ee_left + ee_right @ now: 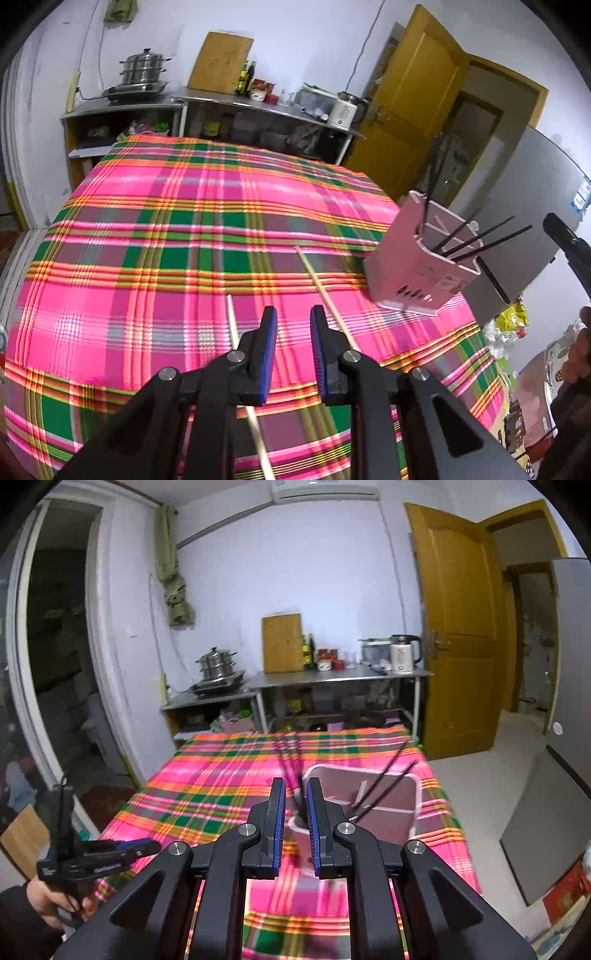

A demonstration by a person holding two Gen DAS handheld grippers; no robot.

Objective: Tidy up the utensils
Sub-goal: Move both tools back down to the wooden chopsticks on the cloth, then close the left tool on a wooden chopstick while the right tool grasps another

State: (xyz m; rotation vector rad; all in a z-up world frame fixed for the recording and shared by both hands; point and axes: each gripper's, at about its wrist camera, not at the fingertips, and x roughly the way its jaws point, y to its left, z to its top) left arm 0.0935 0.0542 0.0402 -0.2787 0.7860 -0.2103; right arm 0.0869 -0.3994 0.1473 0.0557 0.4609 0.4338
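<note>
A pink utensil holder [417, 266] stands at the right of the plaid-covered table [166, 240] with several black chopsticks [476, 236] in it. Two pale wooden chopsticks lie on the cloth, one [321, 288] by the right finger, one [233, 325] under the left finger. My left gripper [293, 314] is open and empty above them. In the right wrist view my right gripper [295, 786] hovers over the holder [384, 805]. Its jaws stand a narrow gap apart around blurred black chopsticks [291, 764]. The left gripper [110, 849] shows at lower left.
A steel counter [332, 677] at the far wall carries a steamer pot [216, 664], a cutting board [282, 642], bottles and a kettle [404, 653]. A wooden door [458, 627] stands open at right. A grey panel [539, 819] leans beside the table.
</note>
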